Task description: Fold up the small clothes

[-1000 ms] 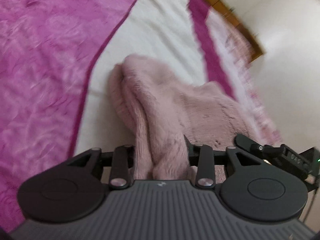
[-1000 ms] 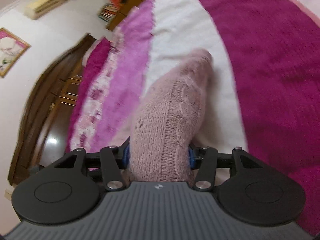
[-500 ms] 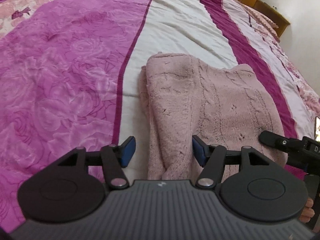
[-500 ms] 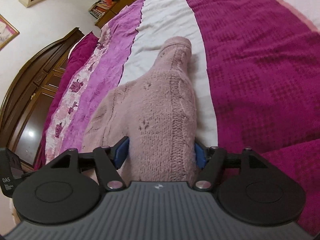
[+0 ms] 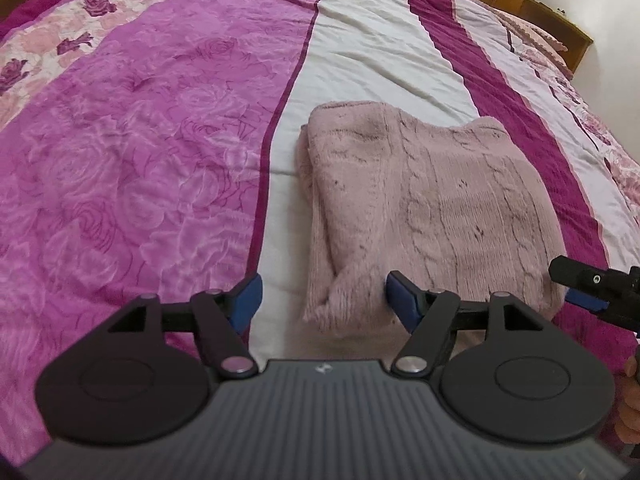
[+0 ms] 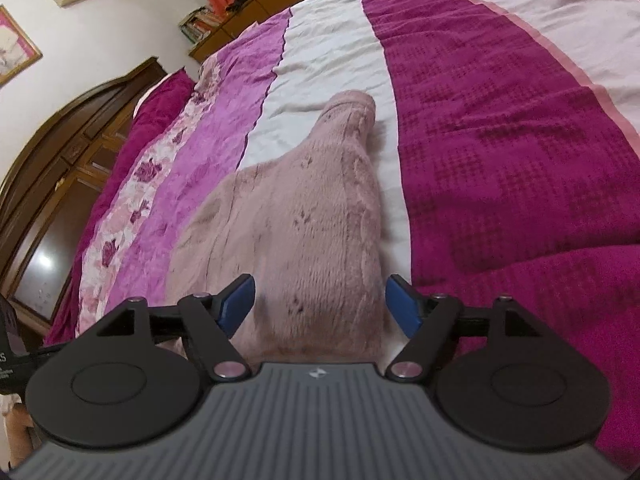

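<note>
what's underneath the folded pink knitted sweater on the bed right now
The folded pink knitted sweater lies on the white stripe of the magenta-and-white bedspread, its right edge reaching the dark magenta band. Folded layers show at its left side. Anything tucked between or beneath them is covered.

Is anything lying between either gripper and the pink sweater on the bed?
Nothing visible. The pink sweater lies folded directly ahead of the open left gripper and right gripper, nothing on it.
</note>
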A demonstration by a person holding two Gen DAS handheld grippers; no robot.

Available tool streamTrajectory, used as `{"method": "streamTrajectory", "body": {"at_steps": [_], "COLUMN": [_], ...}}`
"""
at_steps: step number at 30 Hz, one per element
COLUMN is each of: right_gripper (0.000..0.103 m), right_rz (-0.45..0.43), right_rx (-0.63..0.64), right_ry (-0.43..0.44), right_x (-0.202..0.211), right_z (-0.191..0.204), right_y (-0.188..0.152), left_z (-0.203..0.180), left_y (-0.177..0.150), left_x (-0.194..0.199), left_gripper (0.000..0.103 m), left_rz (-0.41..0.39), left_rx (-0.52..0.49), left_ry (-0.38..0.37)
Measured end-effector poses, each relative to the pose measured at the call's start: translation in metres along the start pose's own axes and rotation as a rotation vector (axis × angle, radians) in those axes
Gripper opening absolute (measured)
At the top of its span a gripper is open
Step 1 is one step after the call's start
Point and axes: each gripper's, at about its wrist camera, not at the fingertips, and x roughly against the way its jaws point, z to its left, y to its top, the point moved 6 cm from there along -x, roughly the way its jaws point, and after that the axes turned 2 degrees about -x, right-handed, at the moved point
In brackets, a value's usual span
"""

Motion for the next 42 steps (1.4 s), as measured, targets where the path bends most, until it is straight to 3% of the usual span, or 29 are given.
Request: {"method": "streamTrajectory", "body": {"at_steps": [17,32,42], "right_gripper": [0.103,0.103,0.103], "right_rz": [0.042,0.117,0.147], "right_rx": [0.175,0.186,0.184], "right_ry": [-0.12,-0.224,-0.241], "right_x": [0.018,-0.001,-0.009], "right_z": [0.018,0.012,0.009], "right_y": [-0.05,-0.06,-0.064], "left_z": [-0.02,-0.022,-0.025], "left_y": [-0.041,-0.053,-0.057], "left_x": [0.004,-0.007,-0.012], "left_gripper": [0.076,0.076,0.076], "left_rz": [0.066,0.143,0.165], "left_rx": [-0.018,-0.009,-0.034], "left_ry": [0.052,0.124,0.138]}}
